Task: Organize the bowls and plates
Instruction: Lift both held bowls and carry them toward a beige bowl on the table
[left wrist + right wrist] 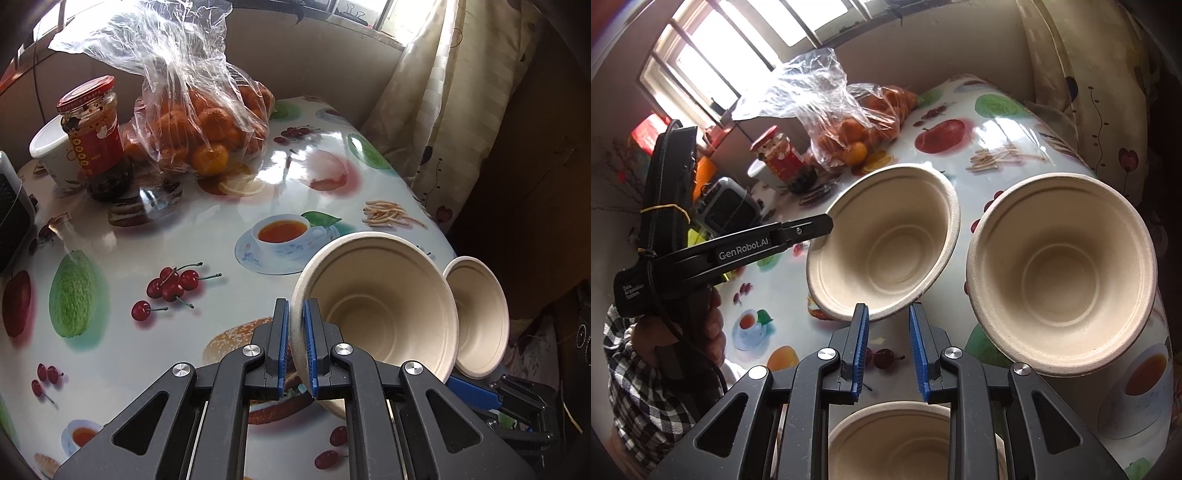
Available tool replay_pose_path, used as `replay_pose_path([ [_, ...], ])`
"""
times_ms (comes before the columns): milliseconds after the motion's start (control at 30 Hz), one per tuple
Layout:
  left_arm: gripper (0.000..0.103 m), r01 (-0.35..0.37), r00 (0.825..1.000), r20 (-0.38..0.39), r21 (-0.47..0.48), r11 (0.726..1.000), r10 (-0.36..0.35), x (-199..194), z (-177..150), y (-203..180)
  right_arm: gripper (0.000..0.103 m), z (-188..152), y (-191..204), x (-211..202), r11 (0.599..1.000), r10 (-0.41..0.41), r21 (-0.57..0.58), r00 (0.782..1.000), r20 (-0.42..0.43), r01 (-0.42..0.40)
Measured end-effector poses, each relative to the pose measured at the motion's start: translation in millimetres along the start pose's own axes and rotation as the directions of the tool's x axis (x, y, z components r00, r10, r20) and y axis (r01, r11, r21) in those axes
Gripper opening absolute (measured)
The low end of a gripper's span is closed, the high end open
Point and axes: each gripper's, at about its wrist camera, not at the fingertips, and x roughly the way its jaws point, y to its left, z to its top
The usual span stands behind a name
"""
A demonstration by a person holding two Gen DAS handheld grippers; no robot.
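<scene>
Both wrist views look close and downward across the bench (110, 332) toward the orange bag (207, 122), sharing the bowls (886, 240).

3 beige pulp bowls (886, 236), one tilted

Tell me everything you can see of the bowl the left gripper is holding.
The held bowl is beige, matte, and looks like molded paper pulp, with a rolled rim, stepped rings inside and a flat round bottom. It is empty and looks clean. The left gripper pinches its rim wall between blue-padded fingers, one inside, one outside. It is tilted, apparently lifted off the table, beside a second similar bowl.
</scene>
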Motion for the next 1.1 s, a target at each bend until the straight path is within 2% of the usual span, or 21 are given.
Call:
replay_pose_path([
  [1100, 0.009, 0.029, 0.998, 0.051, 0.062, 0.998, -0.032, -58, -42, -37, 0.022, -45, 9, -68, 1.000, 0.008, -0.016, 0.997, 0.072, -0.007],
])
